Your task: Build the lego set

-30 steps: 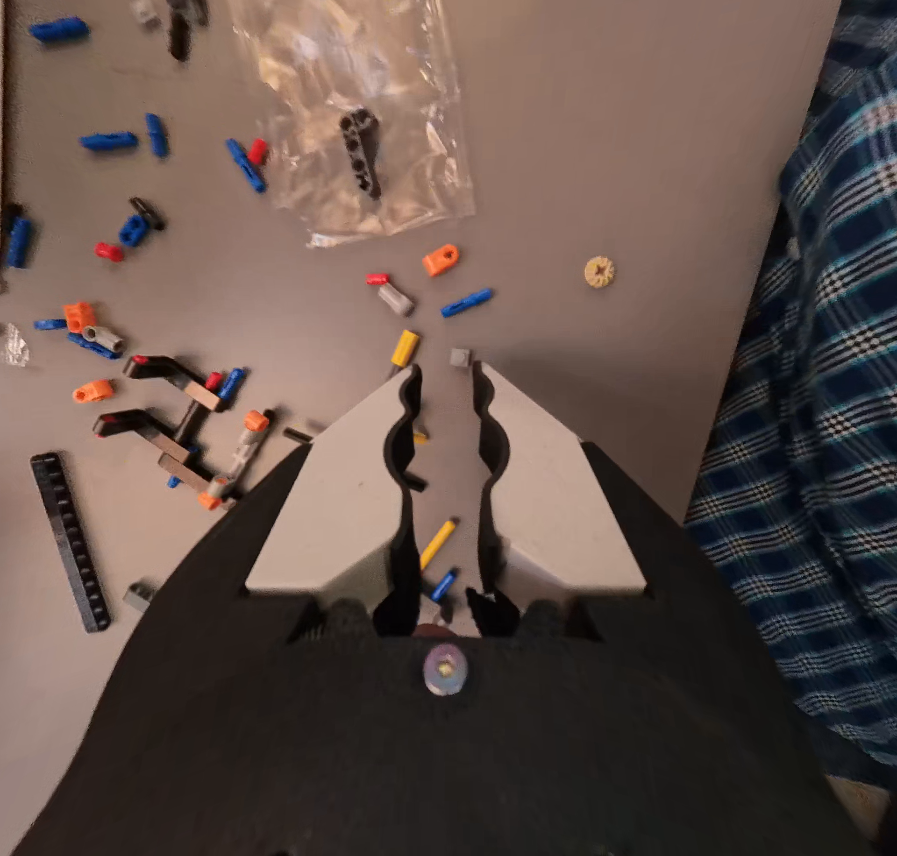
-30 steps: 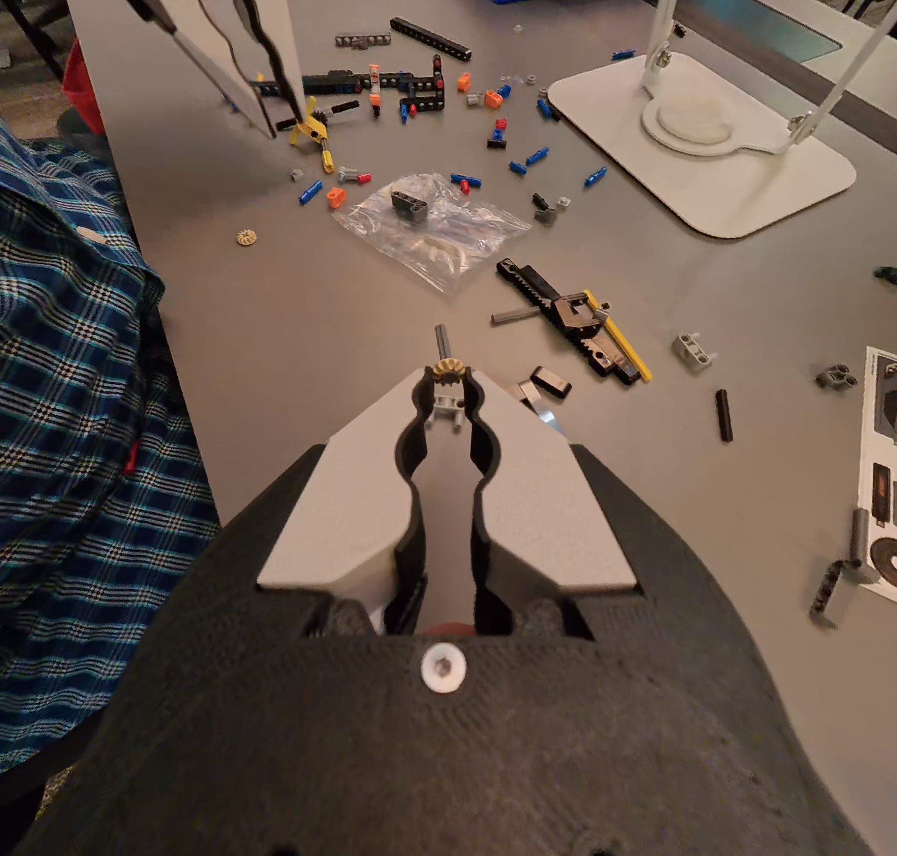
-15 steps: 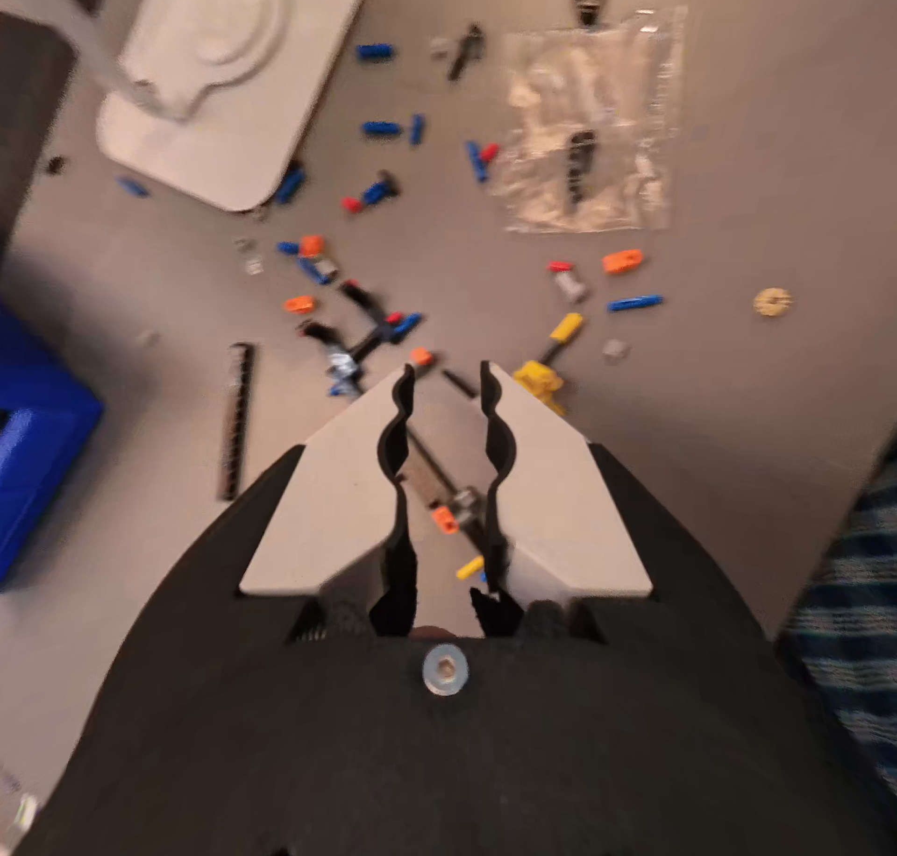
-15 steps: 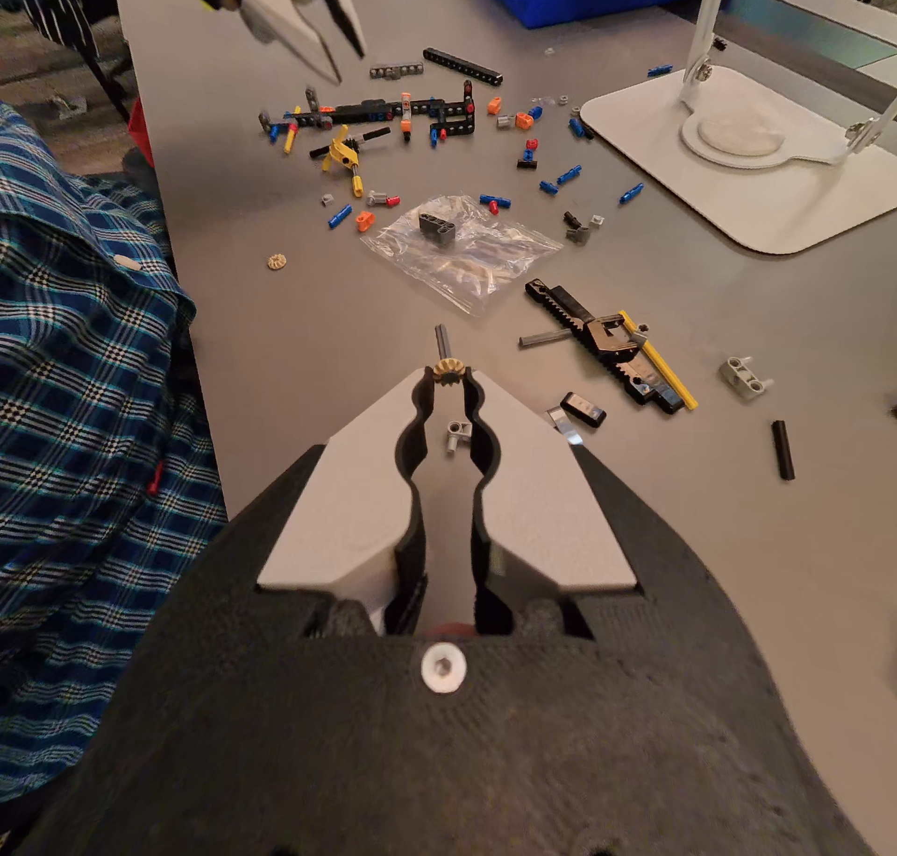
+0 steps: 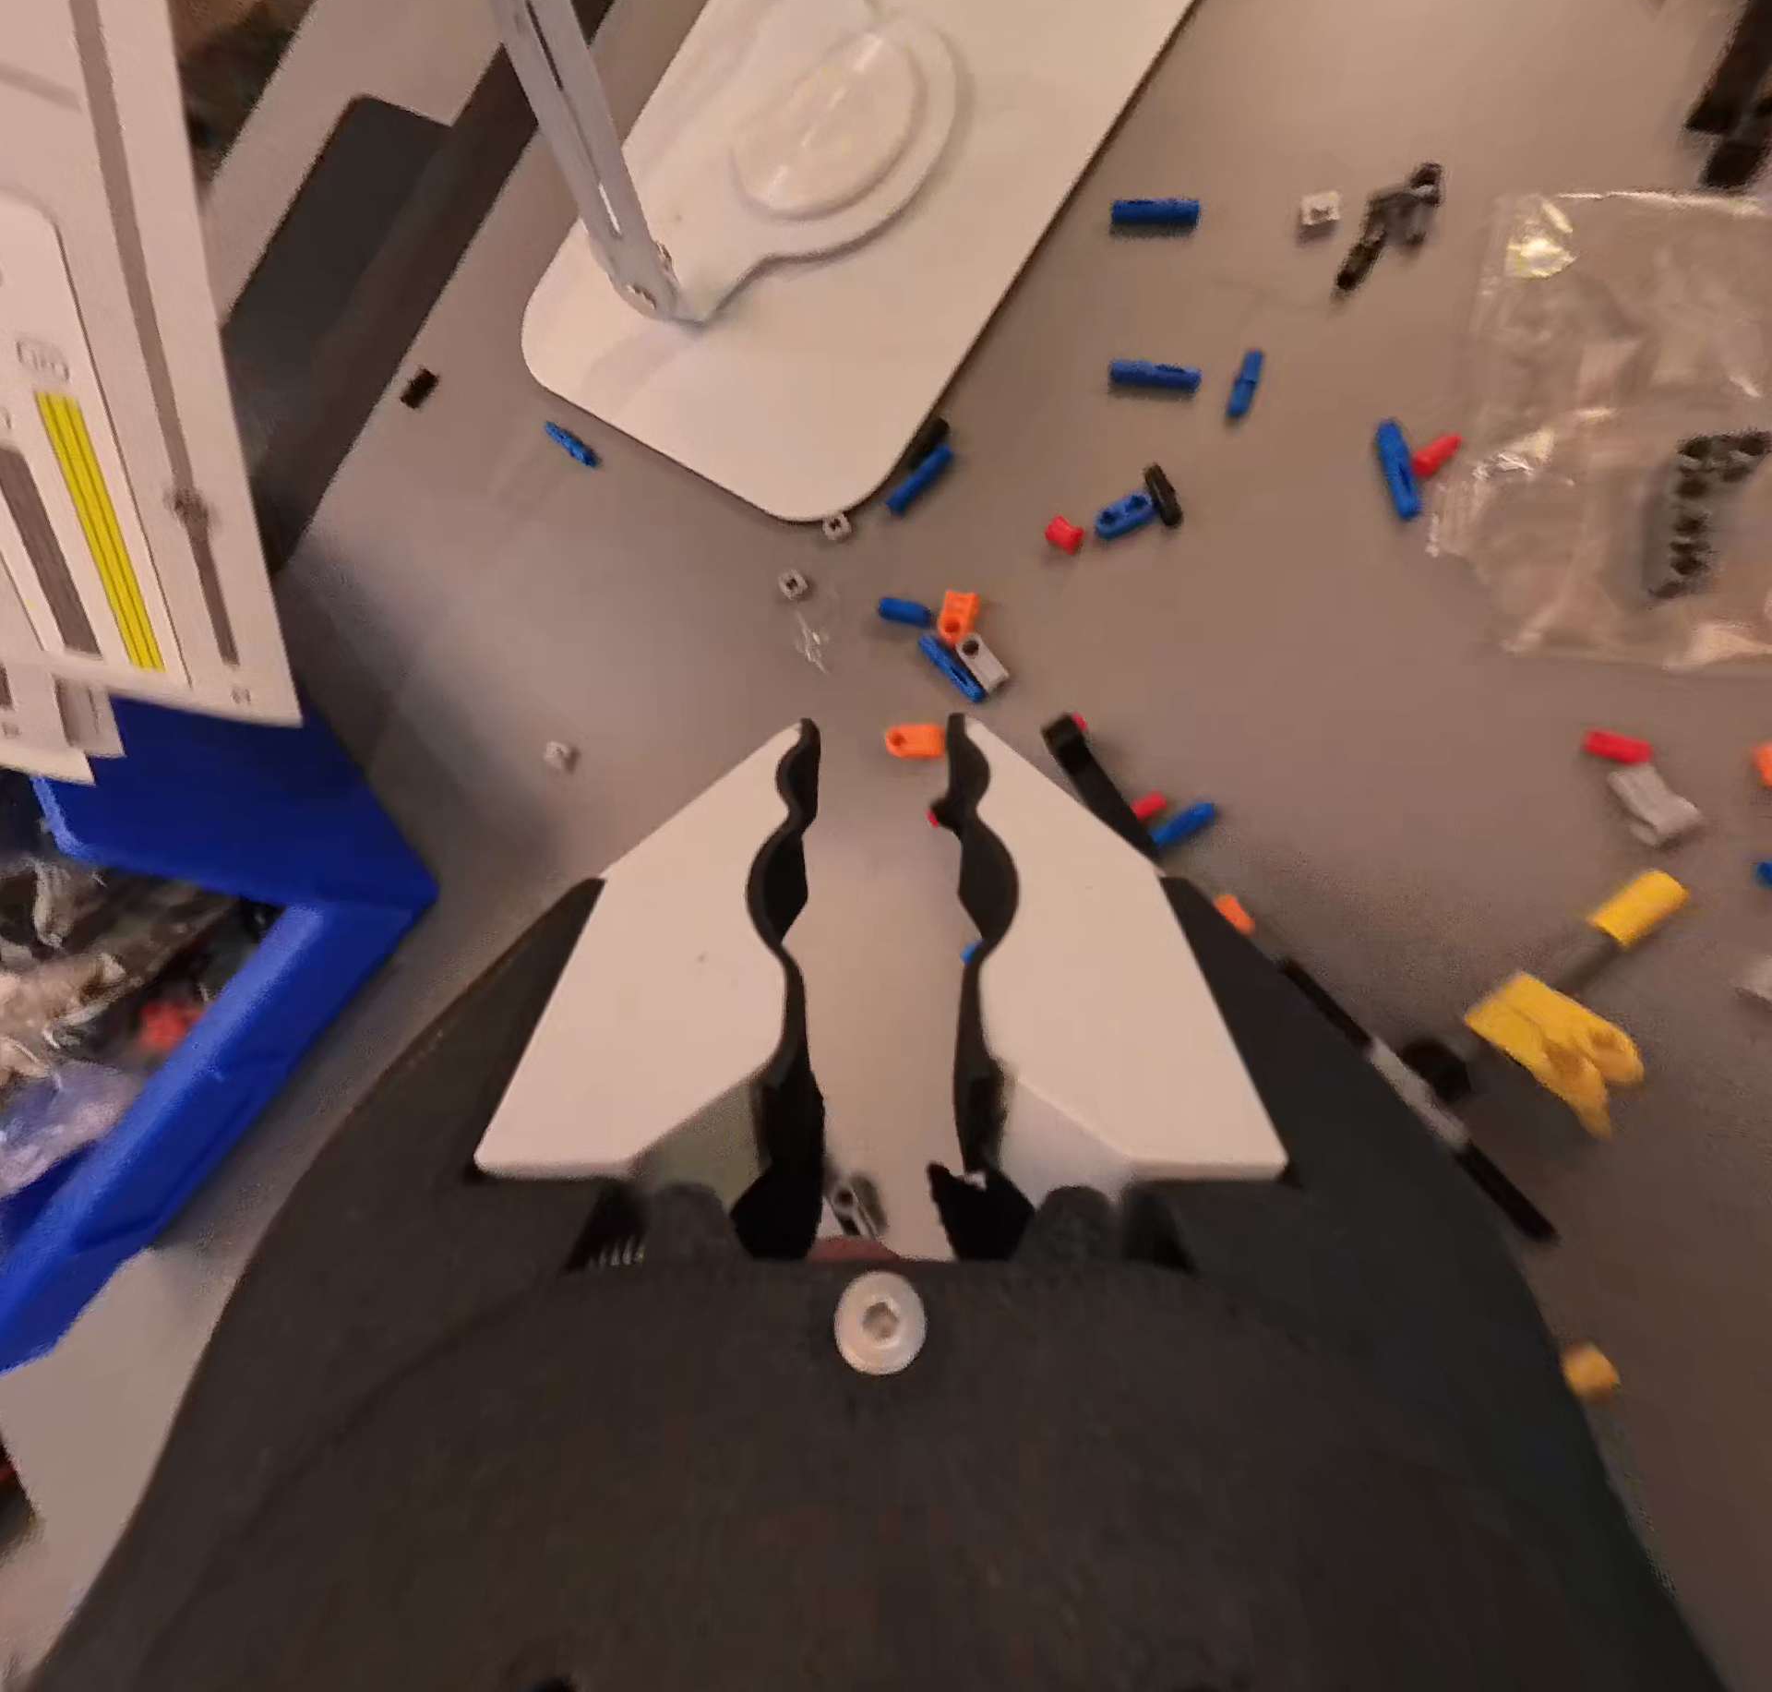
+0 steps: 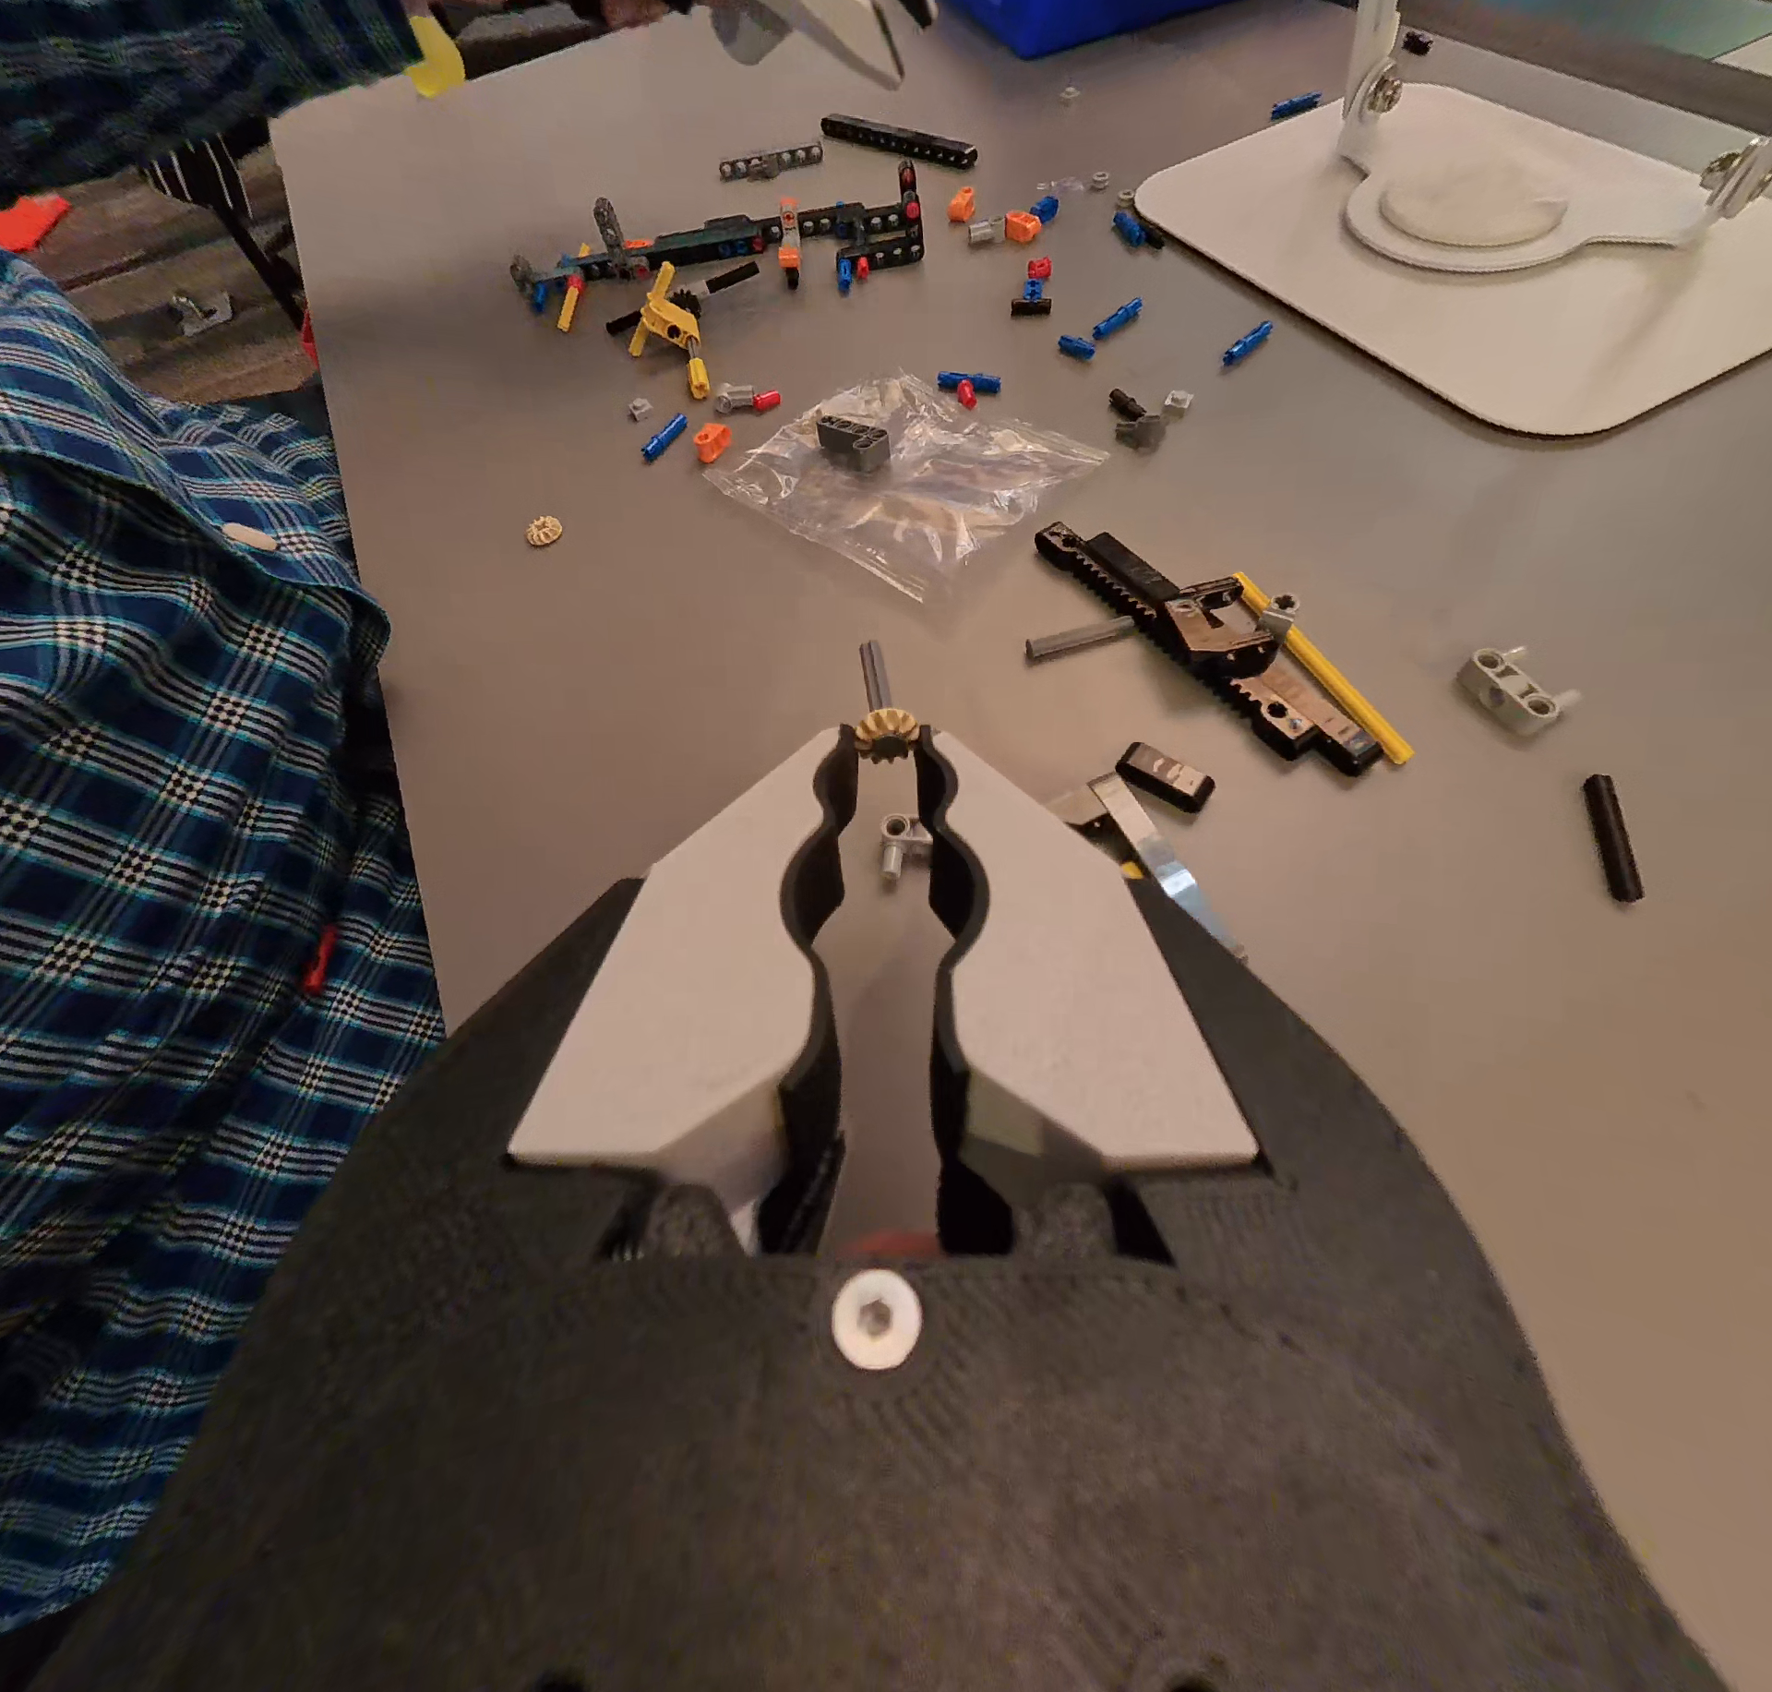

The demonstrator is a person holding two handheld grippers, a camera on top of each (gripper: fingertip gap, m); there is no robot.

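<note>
Lego pieces lie scattered over the grey tabletop point(image 6: 575, 783), and one small sub-assembly is already in the tongs: the right gripper point(image 6: 884, 743) is clenched on a tan toothed gear point(image 6: 884, 735) threaded on a short grey axle point(image 6: 874, 675) that sticks out past the tips toward 12 o'clock. The grip is only at the very tips on a round, toothed part, so I judge the gear could twist or pop out, or slide along the axle, if the squeeze eases. A small light-grey connector point(image 6: 901, 842) lies on the table under the jaws. The left gripper point(image 5: 880, 735) is released, its jaws apart and holding nothing, raised above the loose parts; an orange pin connector point(image 5: 916, 741) sits just beyond its tips, with blue pins point(image 5: 944, 663) at 12 to 1 o'clock. Those pieces are tiny and crowded, so a descent could nudge neighbours or pinch two at once. Farther out at 11 o'clock in the right wrist view lies the long black beam assembly point(image 6: 729, 241); at 1 o'clock, a clear plastic bag point(image 6: 911, 486) and the black-and-yellow rack assembly point(image 6: 1218, 658), which a sweeping arm could drag.
</note>
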